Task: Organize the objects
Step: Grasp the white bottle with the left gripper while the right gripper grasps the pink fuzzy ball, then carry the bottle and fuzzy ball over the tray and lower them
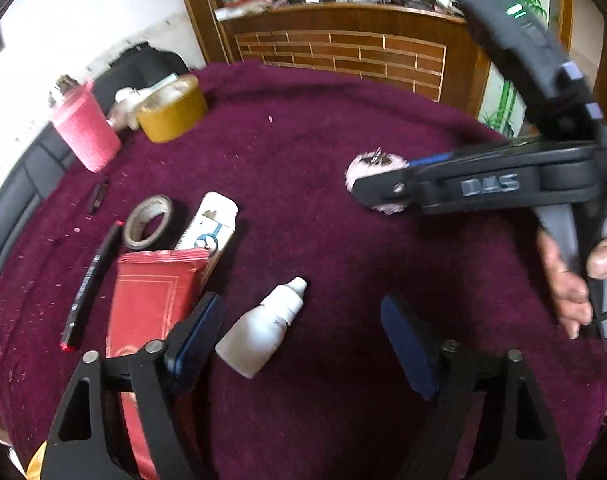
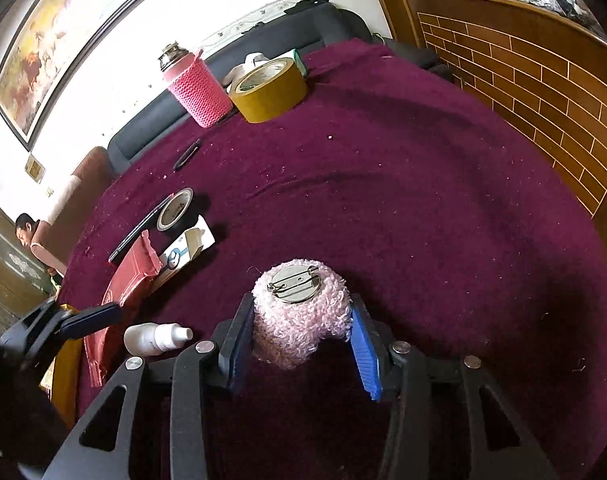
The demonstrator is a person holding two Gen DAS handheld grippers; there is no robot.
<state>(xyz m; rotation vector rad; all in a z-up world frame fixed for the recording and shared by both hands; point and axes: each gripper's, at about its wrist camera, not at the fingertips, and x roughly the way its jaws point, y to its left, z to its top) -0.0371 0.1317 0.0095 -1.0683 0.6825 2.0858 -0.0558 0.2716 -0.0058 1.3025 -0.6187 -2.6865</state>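
Observation:
A white dropper bottle (image 1: 263,328) lies on the maroon cloth (image 1: 323,248) between the fingers of my left gripper (image 1: 303,340). It is close to the left pad, and the pads do not press on it, so the gripper is open. In the right wrist view, my right gripper (image 2: 301,320) is shut on a pink fuzzy brooch (image 2: 295,336) with its metal pin back facing up. The left wrist view shows the same brooch (image 1: 373,162) at the tip of the right gripper (image 1: 367,194), which a hand (image 1: 567,280) holds.
On the left lie a red packet (image 1: 151,296), a white scissors box (image 1: 211,224), a small black tape roll (image 1: 147,222) and a black pen (image 1: 89,284). A pink knit-covered bottle (image 2: 197,88) and wide yellow tape (image 2: 269,88) stand at the back. A person (image 2: 31,236) is far left.

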